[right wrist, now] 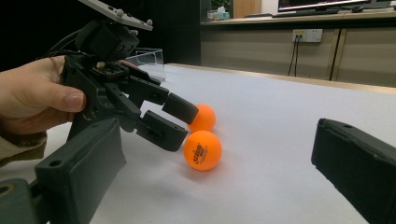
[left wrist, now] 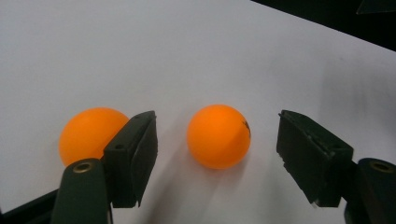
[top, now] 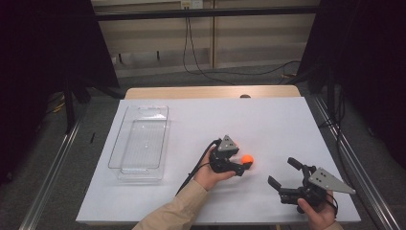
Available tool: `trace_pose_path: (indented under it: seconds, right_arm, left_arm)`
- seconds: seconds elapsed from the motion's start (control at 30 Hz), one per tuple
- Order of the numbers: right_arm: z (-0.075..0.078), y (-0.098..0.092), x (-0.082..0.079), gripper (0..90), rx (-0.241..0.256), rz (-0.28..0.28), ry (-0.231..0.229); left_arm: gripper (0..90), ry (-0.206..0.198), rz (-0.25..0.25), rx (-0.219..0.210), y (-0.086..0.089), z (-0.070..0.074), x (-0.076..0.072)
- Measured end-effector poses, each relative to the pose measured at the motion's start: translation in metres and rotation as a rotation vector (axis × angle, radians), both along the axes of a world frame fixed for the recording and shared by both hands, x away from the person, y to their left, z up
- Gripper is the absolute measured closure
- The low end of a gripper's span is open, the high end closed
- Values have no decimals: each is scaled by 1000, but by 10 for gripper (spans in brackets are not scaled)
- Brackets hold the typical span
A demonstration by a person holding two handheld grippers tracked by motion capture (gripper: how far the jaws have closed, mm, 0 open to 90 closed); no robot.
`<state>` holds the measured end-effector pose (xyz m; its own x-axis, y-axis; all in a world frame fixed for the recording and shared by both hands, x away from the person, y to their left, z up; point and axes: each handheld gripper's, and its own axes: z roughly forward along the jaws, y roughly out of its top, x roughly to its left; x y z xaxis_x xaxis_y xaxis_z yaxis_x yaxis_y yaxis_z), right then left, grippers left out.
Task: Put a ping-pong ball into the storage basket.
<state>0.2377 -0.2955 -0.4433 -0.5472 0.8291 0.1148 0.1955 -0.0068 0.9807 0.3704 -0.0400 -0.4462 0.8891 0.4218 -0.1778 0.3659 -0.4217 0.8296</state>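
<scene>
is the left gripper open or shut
Open: the left gripper has its jaws spread wide around one ball, touching neither side.

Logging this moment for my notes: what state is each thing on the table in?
Left tool: open, jaws either side of one ball, not touching it.
Right tool: open, holding nothing.
Orange plastic ball between the jaws: resting on the table, free.
Second orange plastic ball: on the table, outside the jaws.
Clear plastic tray: upright, empty.

Even overhead light, soft shadows, dark surround, close views slightly blurred.
</scene>
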Motion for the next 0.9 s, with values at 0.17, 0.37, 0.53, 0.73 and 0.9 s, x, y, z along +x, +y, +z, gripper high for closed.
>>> trace_pose_path:
  seconds: [0.17,0.37,0.53,0.73,0.9]
  right_arm:
    - [0,0,0,16,0,0,0]
    - [0,0,0,16,0,0,0]
    - [0,-1,0,16,1,-2,-1]
    - [0,0,0,16,4,-1,1]
    - [0,-1,0,16,-2,3,1]
  left_arm:
    - [316,0,-12,17,-2,-2,1]
    - [327,-3,-18,33,-5,-1,1]
    - [335,-4,-23,48,-9,-2,2]
    - [361,3,-23,52,-11,-4,5]
    - [367,6,-31,62,-16,-7,6]
